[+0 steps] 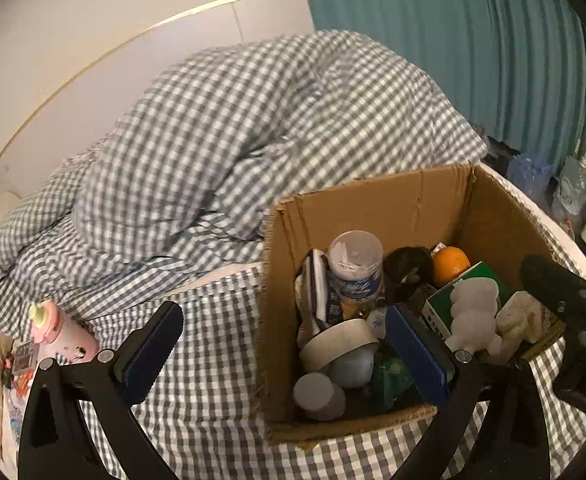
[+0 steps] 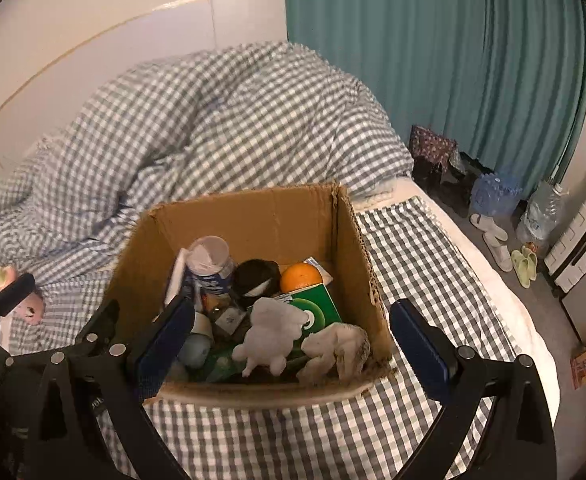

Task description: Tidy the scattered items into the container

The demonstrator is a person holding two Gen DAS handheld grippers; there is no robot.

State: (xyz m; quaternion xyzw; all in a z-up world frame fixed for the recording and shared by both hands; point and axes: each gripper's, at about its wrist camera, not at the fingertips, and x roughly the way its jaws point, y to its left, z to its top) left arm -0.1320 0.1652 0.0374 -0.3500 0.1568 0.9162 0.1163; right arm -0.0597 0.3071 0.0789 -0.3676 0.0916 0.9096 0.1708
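Here, both hand-held grippers agape beside the cardboard box point(image 2: 261, 216) rim.

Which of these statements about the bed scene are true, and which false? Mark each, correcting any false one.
1. An orange lies inside the cardboard box. True.
2. The pink bottle is in the box. False: it lies on the checked sheet, left of the box.
3. Both tongs are open and empty: left tongs, right tongs. True.
4. The curtain is red. False: it is teal.
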